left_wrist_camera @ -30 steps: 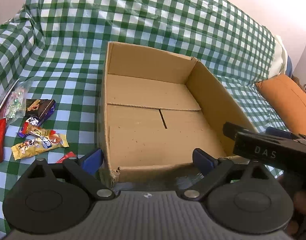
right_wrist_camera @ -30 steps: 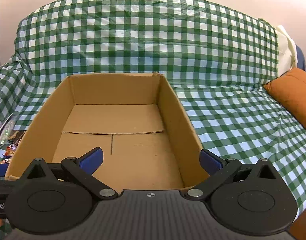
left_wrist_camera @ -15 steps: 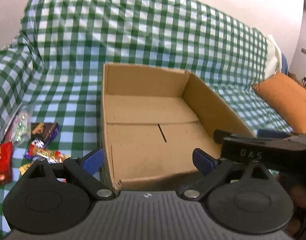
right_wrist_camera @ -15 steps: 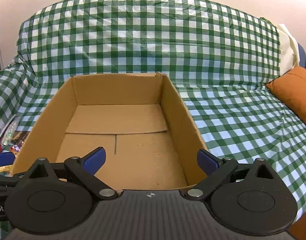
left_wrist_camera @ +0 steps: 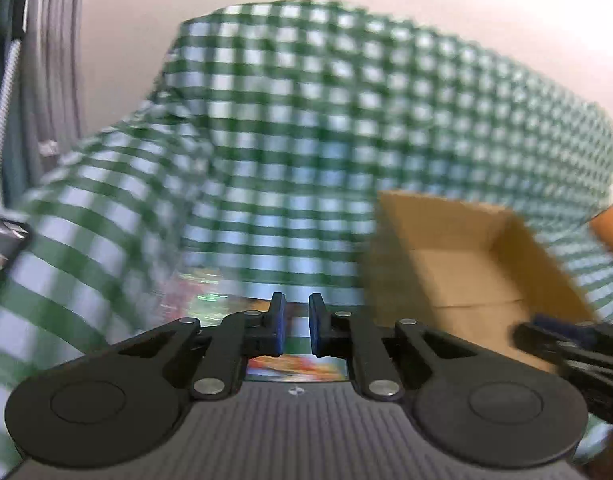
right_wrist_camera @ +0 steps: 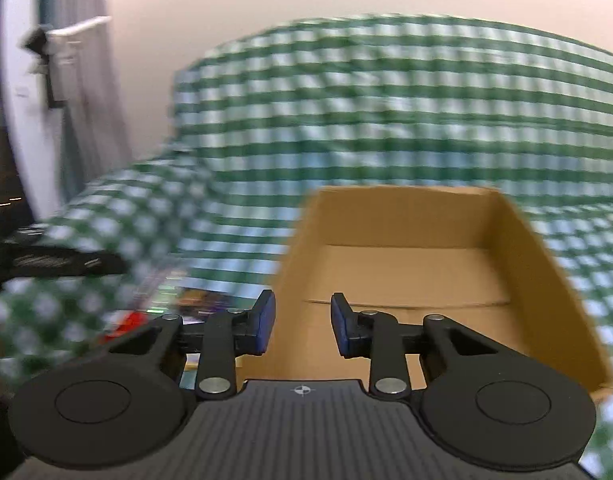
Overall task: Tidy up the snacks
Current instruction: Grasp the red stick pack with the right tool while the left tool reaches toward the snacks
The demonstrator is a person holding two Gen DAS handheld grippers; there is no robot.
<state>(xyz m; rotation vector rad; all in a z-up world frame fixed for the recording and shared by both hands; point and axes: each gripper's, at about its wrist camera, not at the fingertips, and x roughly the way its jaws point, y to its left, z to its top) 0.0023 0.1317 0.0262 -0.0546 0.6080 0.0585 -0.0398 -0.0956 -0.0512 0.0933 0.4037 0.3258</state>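
open cardboard box (right_wrist_camera: 410, 276), blurred snack wrappers (left_wrist_camera: 294, 368)

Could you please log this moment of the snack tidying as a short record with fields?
surface: green checked cloth draped over a sofa
container: cardboard box, open on top, nothing visible inside
snacks: blurred colourful wrappers on the cloth, left of the box
left tool: jaws closing, narrow gap, nothing between them
right tool: jaws closing, wider gap, nothing between them, near the box's left wall
image quality: both views motion-blurred, so wrapper types cannot be read
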